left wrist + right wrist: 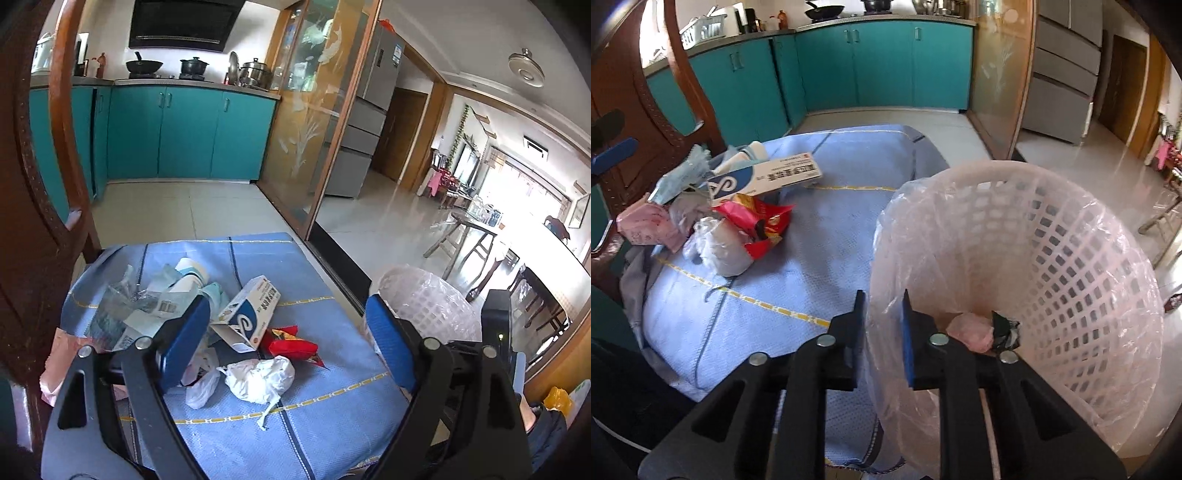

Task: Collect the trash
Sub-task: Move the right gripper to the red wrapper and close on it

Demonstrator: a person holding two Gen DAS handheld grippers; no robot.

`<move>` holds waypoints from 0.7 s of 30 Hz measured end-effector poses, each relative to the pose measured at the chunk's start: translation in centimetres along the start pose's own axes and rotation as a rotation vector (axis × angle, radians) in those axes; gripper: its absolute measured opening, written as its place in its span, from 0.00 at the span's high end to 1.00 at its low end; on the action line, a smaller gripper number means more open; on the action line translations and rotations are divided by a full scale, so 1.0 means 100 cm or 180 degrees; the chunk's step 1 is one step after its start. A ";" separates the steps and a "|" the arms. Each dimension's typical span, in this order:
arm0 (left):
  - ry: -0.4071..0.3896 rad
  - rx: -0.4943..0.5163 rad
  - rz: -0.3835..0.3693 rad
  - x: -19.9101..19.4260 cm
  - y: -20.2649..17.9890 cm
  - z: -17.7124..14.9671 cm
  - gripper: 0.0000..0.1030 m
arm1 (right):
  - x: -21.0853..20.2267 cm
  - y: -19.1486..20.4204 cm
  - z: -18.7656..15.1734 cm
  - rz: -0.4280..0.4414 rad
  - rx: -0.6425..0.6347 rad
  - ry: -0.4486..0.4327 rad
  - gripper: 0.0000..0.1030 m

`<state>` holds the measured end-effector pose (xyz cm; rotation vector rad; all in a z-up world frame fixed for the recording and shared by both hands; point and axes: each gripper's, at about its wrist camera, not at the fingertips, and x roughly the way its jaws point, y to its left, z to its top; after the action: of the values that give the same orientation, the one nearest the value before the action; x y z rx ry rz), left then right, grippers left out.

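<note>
A trash pile lies on a blue cloth [314, 424]: a white-and-blue carton [247, 314], a red snack wrapper [291, 345], a crumpled white plastic bag [258, 378] and clear wrappers [147, 306]. My left gripper [288, 343] hangs open over the pile, holding nothing. In the right wrist view the pink mesh basket [1071, 258] with a clear liner stands at the cloth's right edge. My right gripper [882, 328] straddles its near rim, jaws partly apart with the liner between them, pads not pressing. A pink wad [971, 330] and a black wrapper [1006, 328] lie inside the basket.
A carved wooden chair back [37, 184] rises close on the left of the pile. Teal kitchen cabinets [184, 133] stand behind, a glass sliding door [314, 129] and a grey fridge [369, 110] to the right. Tiled floor [177, 210] lies beyond the cloth.
</note>
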<state>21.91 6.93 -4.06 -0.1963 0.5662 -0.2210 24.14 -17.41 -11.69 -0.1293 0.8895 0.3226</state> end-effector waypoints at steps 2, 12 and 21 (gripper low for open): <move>-0.0010 -0.0046 0.0037 -0.002 0.005 -0.001 0.15 | -0.010 0.005 0.003 -0.0190 -0.0056 -0.0206 0.34; -0.0397 -0.0152 0.0702 -0.030 0.033 0.003 0.15 | -0.030 0.081 0.050 0.0295 -0.0571 -0.1076 0.37; -0.0492 0.0022 0.1051 -0.044 0.046 -0.002 0.15 | -0.001 0.104 0.049 0.0900 -0.0522 -0.0737 0.36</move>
<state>18.86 12.47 -3.11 -0.1096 0.4362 0.1121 24.27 -6.39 -8.38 -0.1148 0.6502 0.6616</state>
